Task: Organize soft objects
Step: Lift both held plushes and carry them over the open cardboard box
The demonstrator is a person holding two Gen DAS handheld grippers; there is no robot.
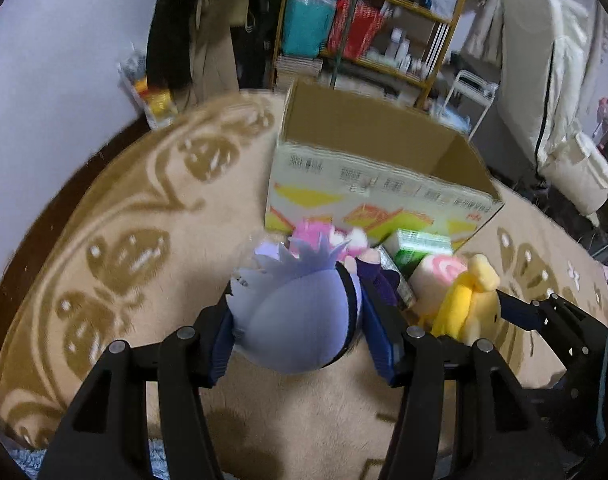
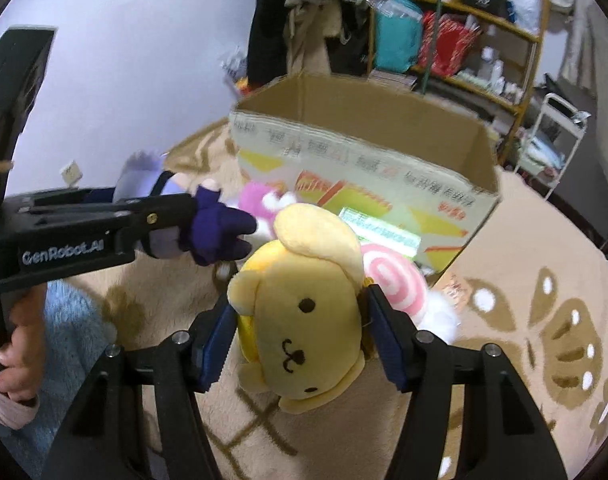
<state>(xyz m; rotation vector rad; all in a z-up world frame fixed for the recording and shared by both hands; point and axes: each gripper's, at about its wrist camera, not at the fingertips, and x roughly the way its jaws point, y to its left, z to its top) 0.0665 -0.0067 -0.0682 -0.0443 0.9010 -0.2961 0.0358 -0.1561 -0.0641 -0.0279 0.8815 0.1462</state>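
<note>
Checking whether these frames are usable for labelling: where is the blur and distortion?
Left wrist view: cardboard box print and shelf smeared by motion, purple plush fairly sharp. Right wrist view: yellow plush crisp, box lettering blurred. Both show fisheye bending and dark corners.

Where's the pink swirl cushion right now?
The round pink-and-white swirl plush cushion lies on the beige rug, just behind the yellow dog plush, in front of the open cardboard box.

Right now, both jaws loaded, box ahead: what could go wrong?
1. The left gripper clamps only the doll by its round head; the body hangs free and could snag the box rim.
2. The two grippers sit close, so the right gripper with its yellow plush may collide with the left one.
3. The pink plush and carton lie before the box and could get knocked.
</note>
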